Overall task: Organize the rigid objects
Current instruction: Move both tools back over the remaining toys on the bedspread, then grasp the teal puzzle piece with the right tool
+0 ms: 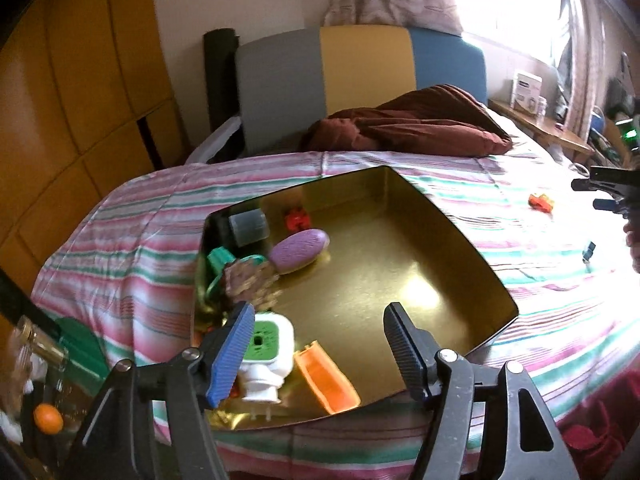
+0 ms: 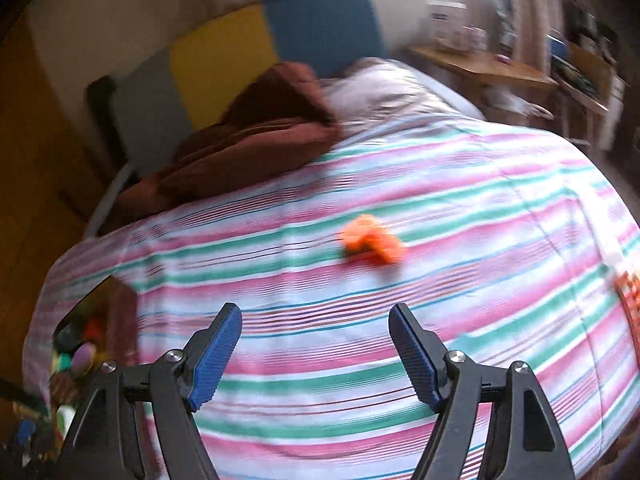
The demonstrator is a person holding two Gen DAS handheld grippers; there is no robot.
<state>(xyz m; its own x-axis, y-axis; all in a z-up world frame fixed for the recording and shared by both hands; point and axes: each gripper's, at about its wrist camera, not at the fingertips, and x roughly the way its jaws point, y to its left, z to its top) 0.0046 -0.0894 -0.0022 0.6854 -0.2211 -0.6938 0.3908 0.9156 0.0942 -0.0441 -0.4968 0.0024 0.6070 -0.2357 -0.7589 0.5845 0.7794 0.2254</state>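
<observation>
A gold metal tray (image 1: 400,280) lies on the striped bed. It holds a purple oval brush (image 1: 298,250), a white and green plug-in device (image 1: 266,350), an orange case (image 1: 326,380), a grey cylinder (image 1: 248,226), a small red toy (image 1: 298,218) and a brown cone-like piece (image 1: 248,282). My left gripper (image 1: 320,344) is open and empty above the tray's near edge. An orange toy (image 2: 372,240) lies on the bedspread, also in the left wrist view (image 1: 540,202). My right gripper (image 2: 316,348) is open and empty, short of it; it shows at the left view's right edge (image 1: 608,192).
A brown pillow (image 1: 412,128) lies by the grey, yellow and blue headboard (image 1: 360,64). A small dark blue item (image 1: 588,250) lies on the bedspread at right. A wooden side table (image 2: 488,68) stands beyond the bed. An orange ball (image 1: 48,418) and clutter sit low left.
</observation>
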